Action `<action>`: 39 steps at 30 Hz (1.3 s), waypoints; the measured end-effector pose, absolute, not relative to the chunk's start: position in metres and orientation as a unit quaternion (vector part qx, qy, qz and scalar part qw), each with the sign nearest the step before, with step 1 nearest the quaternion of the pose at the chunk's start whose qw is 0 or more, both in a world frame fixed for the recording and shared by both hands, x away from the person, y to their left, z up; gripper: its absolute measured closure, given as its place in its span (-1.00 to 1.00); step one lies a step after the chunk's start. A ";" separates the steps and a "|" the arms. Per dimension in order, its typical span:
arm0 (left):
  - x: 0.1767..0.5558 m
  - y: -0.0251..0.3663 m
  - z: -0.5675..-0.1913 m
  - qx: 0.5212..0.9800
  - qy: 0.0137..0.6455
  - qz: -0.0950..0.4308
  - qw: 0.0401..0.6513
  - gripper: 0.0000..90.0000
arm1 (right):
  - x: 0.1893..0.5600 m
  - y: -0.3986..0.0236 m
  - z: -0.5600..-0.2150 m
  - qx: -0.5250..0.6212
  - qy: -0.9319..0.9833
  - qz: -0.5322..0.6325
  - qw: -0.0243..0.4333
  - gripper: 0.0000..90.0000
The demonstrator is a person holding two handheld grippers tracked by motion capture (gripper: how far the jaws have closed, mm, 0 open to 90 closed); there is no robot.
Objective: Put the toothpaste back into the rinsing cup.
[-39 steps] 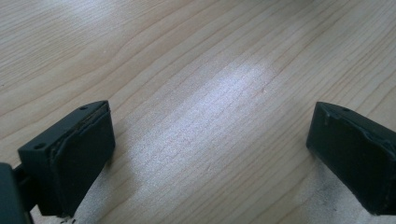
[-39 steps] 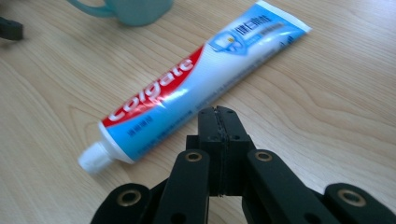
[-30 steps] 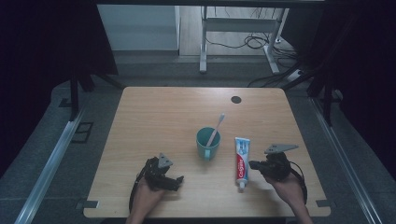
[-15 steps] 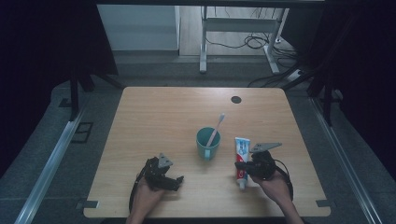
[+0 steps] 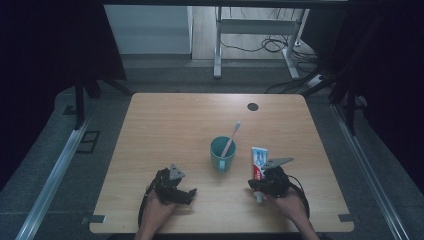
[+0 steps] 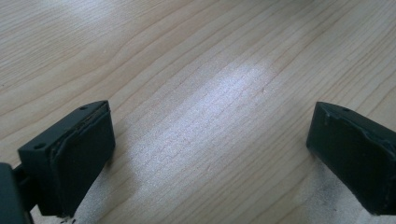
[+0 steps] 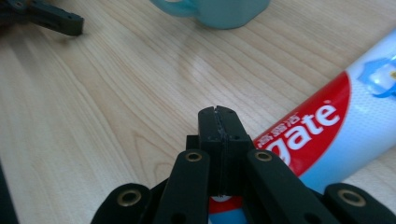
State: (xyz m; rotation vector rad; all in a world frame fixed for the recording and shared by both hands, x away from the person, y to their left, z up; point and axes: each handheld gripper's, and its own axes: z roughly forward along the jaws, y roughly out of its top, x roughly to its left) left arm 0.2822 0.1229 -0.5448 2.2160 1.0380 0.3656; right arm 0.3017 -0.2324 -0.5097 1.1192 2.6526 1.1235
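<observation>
A: Item one, the table (image 5: 170,120)?

B: Light wood, one dark round hole (image 5: 253,106) near its far edge, at about one o'clock from the table's middle in the high view.

A: Item two, the teal cup (image 5: 222,152)?

B: Upright, a little toward the person's side of the table's middle. One toothbrush (image 5: 230,138) stands in it, pink handle, leaning toward one o'clock. In the right gripper view the cup's base (image 7: 219,11) sits at twelve o'clock at the top edge.

A: Item three, the toothpaste tube (image 5: 258,165)?

B: Lying flat, at three to four o'clock from the cup, just beside it but apart. Its length runs from twelve to six o'clock, white cap at the six o'clock end nearest the person. Red, white and blue print; in the right gripper view it lies at three o'clock (image 7: 336,130), passing under the gripper's links.

A: Item four, the right gripper (image 5: 265,182)?

B: Held low over the cap end of the tube. Jaws pressed together, pad on pad, nothing between them (image 7: 218,126). Whether the closed tips touch the tube I cannot tell.

A: Item five, the left gripper (image 5: 186,192)?

B: At seven to eight o'clock from the cup, well apart from it, low over bare wood. Jaws spread wide (image 6: 210,154), only the tabletop between them.
</observation>
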 end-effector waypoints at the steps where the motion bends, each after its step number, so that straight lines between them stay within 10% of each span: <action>1: 0.282 0.123 -0.545 0.846 0.396 0.140 0.328 -0.97 | 0.301 -0.233 -0.510 0.362 0.858 0.364 0.025 0.98; 39: 0.282 0.123 -0.545 0.847 0.395 0.140 0.326 -0.97 | 0.288 -0.292 -0.492 0.402 0.847 0.342 0.065 0.69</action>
